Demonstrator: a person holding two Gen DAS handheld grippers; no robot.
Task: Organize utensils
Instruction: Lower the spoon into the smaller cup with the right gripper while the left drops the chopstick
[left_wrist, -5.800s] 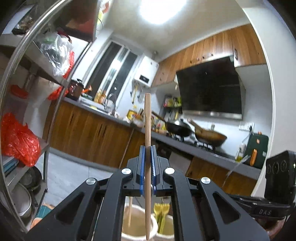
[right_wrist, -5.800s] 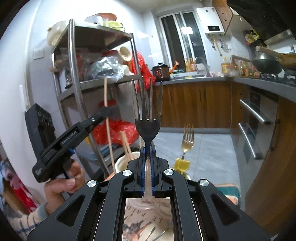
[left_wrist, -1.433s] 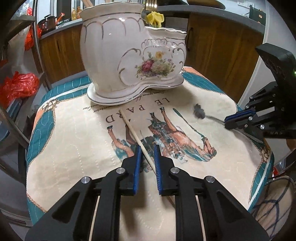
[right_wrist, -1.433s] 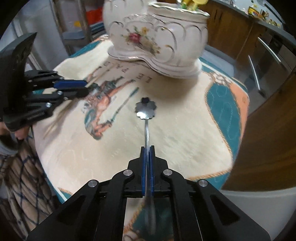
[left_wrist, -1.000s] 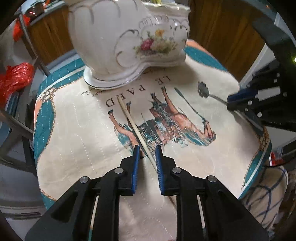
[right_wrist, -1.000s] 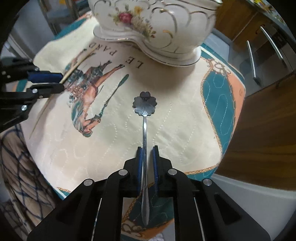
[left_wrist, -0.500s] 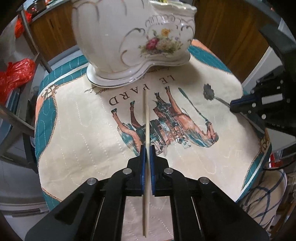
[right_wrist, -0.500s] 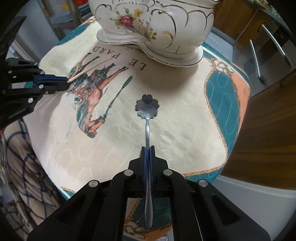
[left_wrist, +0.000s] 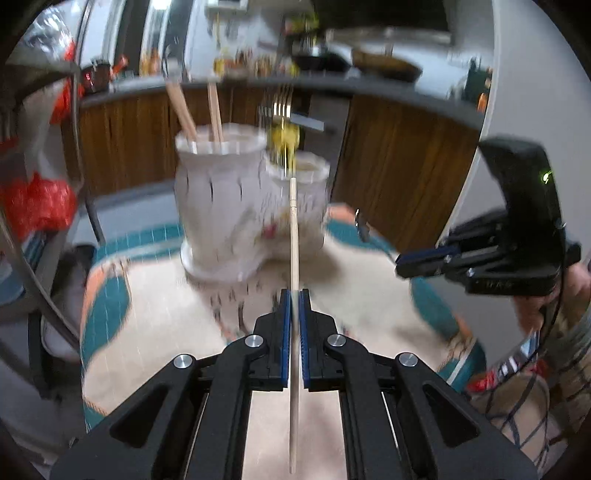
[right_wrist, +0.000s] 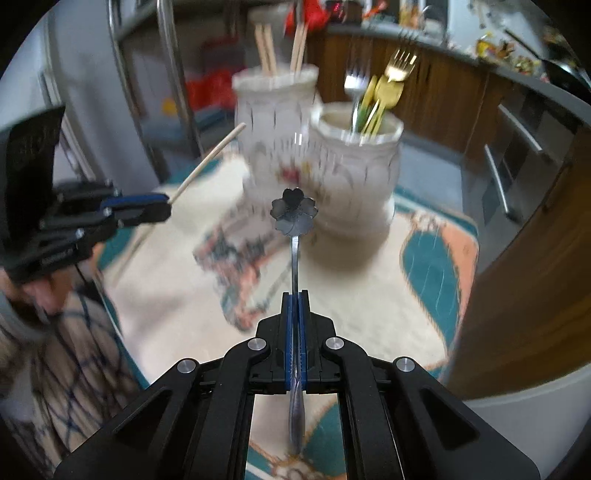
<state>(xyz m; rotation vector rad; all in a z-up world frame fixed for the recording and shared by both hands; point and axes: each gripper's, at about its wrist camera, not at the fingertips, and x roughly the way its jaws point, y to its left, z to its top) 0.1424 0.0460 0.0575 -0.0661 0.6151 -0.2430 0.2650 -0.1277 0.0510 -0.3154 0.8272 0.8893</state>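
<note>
A white two-pot ceramic holder (left_wrist: 229, 206) (right_wrist: 354, 173) stands on the printed cloth. Its taller pot holds wooden chopsticks (left_wrist: 214, 110) (right_wrist: 267, 50), its lower pot forks and yellow-handled utensils (right_wrist: 384, 88) (left_wrist: 282, 122). My left gripper (left_wrist: 293, 295) is shut on a wooden chopstick (left_wrist: 294, 236) that is raised off the cloth and points toward the holder. My right gripper (right_wrist: 295, 295) is shut on the handle of a dark flower-headed spoon (right_wrist: 294, 216), also lifted clear of the cloth. Each gripper shows in the other's view: the right (left_wrist: 400, 264), the left (right_wrist: 166, 210).
The cloth (right_wrist: 424, 266) covers a small round table (left_wrist: 147, 306). A metal shelf rack (right_wrist: 166, 74) with red bags (left_wrist: 37, 203) stands to one side. Wooden kitchen cabinets (left_wrist: 399, 166) and a counter run behind. A person's hand and checked sleeve (right_wrist: 55, 350) hold the left gripper.
Both grippers closed on their utensils, then lifted and tilted upward. The chopstick and the spoon have left the cloth, and the holder's rims have come into view.
</note>
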